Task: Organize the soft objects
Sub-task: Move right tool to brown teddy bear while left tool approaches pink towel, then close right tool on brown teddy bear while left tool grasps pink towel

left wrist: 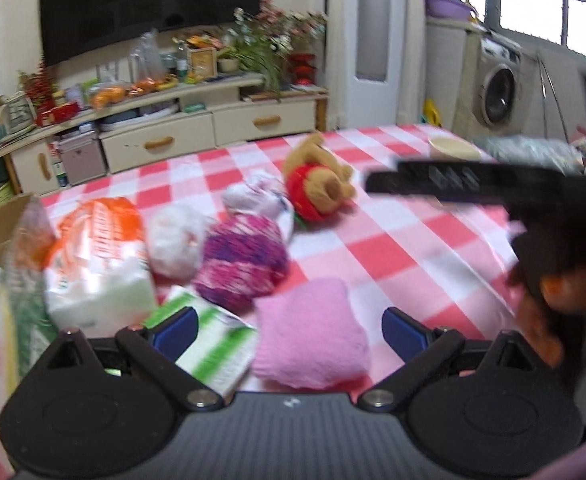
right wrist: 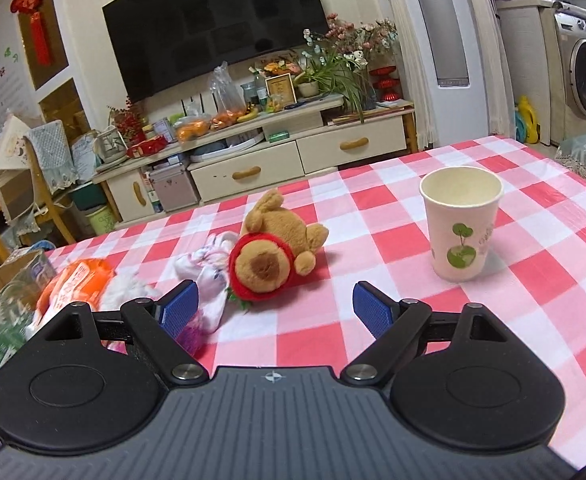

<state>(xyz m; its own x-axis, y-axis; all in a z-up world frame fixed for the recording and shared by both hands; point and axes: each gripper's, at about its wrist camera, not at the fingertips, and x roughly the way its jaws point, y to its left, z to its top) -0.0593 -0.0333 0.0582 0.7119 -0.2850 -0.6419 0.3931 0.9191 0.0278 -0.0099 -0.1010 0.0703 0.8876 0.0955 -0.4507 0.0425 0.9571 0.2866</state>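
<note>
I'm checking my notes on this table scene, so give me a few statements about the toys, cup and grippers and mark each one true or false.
1. The paper cup stands upright. True.
2. The plush bear sits inside the cup. False: it lies on the checked tablecloth, apart from the cup.
3. The right gripper is open and holds nothing. True.
4. The left gripper is shut on the pink cloth. False: it is open.

A white paper cup with a green leaf print [right wrist: 460,224] stands upright on the red-and-white checked tablecloth [right wrist: 393,240]. Beyond the table, a large black television [right wrist: 217,20] hangs above a cream cabinet with wooden handles [right wrist: 293,152], and a silver front-loading washing machine [right wrist: 583,72] stands off to the right.
</note>
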